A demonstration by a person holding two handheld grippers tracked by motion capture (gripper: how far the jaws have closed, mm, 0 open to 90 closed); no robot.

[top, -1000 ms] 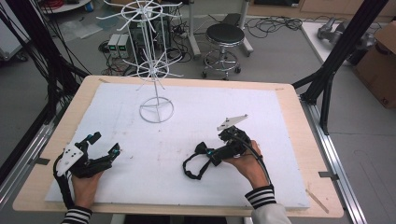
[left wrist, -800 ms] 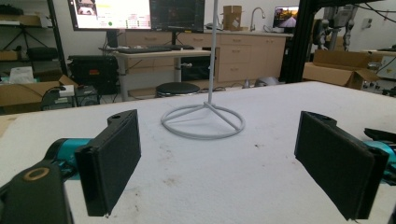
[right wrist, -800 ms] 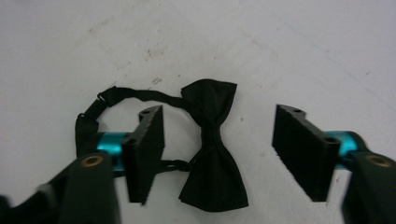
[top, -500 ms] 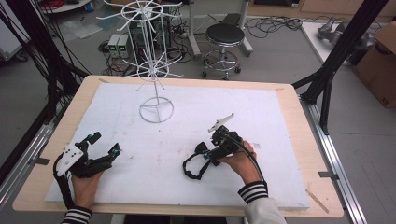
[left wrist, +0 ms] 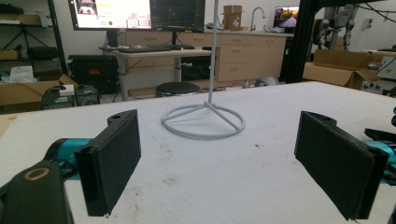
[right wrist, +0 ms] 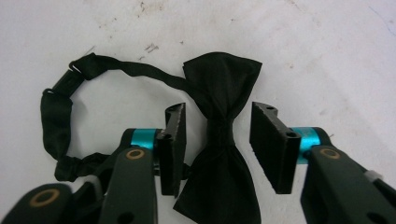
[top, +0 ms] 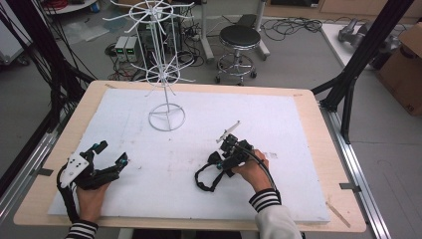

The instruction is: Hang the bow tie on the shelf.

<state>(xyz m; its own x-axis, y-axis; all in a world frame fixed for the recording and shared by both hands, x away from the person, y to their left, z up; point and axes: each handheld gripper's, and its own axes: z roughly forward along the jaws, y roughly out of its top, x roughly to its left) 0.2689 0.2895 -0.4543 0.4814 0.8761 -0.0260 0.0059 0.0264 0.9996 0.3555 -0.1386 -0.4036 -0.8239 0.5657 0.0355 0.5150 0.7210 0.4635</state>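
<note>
A white mat (top: 298, 124) covers most of a wooden table (top: 308, 97); a white wire stand (top: 166, 74) rises from a ring base near the mat's far edge, left of centre, and the left gripper view shows that ring base (left wrist: 203, 121) straight ahead on the mat; the left gripper (top: 110, 152) rests near the near left corner of the mat, held by the left hand (top: 92, 196), its jaws spread wide with nothing between them, which the left gripper view confirms; the right gripper (top: 219, 162) sits near the middle of the mat towards the near edge, held by the right hand (top: 254, 172); a black bow tie (right wrist: 222, 135) lies flat on the mat there, its strap (right wrist: 60, 112) curling away in a loop to one side; in the right gripper view the jaws stand apart on either side of the tie's narrow knot, not touching it; a round stool (top: 240, 37) stands on the floor beyond the table's far edge.
</note>
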